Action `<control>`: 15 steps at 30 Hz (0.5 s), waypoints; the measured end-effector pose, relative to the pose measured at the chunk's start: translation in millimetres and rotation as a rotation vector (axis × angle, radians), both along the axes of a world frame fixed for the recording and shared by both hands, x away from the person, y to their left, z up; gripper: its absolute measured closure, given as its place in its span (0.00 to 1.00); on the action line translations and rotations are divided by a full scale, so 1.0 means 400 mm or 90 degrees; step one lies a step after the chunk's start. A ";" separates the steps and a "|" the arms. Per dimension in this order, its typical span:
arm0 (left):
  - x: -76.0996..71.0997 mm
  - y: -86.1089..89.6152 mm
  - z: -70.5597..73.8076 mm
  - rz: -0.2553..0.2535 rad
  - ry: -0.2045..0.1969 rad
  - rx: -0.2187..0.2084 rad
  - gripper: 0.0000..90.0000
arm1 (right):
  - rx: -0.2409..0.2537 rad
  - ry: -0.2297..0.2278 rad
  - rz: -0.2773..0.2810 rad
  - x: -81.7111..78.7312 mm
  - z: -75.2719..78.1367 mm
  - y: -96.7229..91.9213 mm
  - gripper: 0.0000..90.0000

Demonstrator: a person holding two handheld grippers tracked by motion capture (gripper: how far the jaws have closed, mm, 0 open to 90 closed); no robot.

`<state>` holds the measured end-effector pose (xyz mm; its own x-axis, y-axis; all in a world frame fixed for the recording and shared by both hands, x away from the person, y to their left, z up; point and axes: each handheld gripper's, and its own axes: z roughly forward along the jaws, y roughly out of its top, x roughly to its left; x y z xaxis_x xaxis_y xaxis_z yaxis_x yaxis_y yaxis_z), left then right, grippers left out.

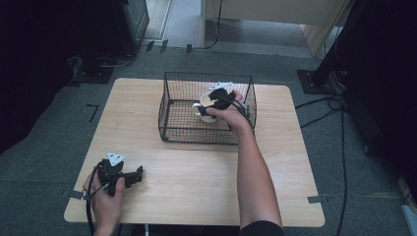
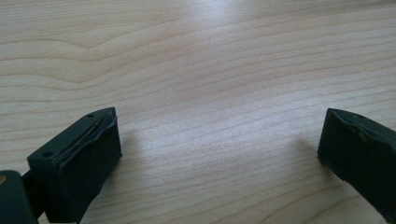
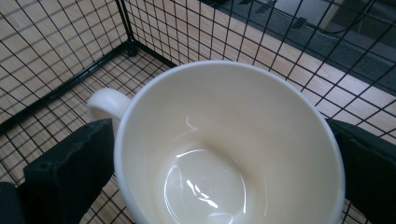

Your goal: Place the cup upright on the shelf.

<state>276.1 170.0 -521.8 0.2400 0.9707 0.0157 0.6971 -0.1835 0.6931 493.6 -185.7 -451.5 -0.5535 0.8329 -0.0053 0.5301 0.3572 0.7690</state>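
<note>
A white mug (image 1: 205, 109) with its handle pointing left is inside the black wire basket (image 1: 169, 110) at the back middle of the wooden table (image 1: 196, 182). My right gripper (image 1: 216, 101) reaches in from above and is shut on the mug. In the right gripper view the mug (image 3: 224, 140) is empty, with one black jaw pressed against each side and the basket mesh (image 3: 70, 84) below it. My left gripper (image 1: 136, 174) rests near the table's front left corner. Its jaws stand wide open over bare wood (image 2: 210, 70), with nothing between them.
The basket's walls stand close around the mug and my right hand. Grey carpet surrounds the table. Cables (image 1: 339, 147) trail on the floor at the right, and black stand bases (image 1: 314, 81) sit beyond the far corners.
</note>
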 end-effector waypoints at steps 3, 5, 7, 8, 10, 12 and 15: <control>0.000 0.000 0.000 0.001 0.000 -0.001 0.00 | -0.012 -0.022 0.004 -0.005 0.009 0.006 0.00; 0.000 0.000 0.000 0.000 0.000 0.000 0.00 | -0.013 -0.032 0.007 -0.007 0.017 0.005 0.00; 0.000 0.000 0.000 0.001 0.000 -0.001 0.00 | -0.011 -0.046 0.001 -0.009 0.033 -0.003 0.00; 0.000 0.000 0.000 0.000 0.000 0.000 0.00 | -0.011 -0.046 0.001 -0.009 0.033 -0.003 0.00; 0.000 0.000 0.000 0.000 0.000 0.000 0.00 | -0.001 -0.059 -0.010 -0.010 0.050 -0.011 0.00; 0.000 0.000 0.000 0.000 0.000 0.000 0.00 | -0.001 -0.065 -0.014 -0.013 0.061 -0.013 0.00; 0.000 0.000 0.000 0.000 0.001 0.000 0.00 | 0.006 -0.076 -0.017 -0.016 0.074 -0.013 0.00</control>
<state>276.0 170.0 -521.8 0.2400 0.9707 0.0149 0.6978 -0.1831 0.6925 487.1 -191.0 -421.9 -0.5272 0.8475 -0.0623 0.4434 0.3369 0.8306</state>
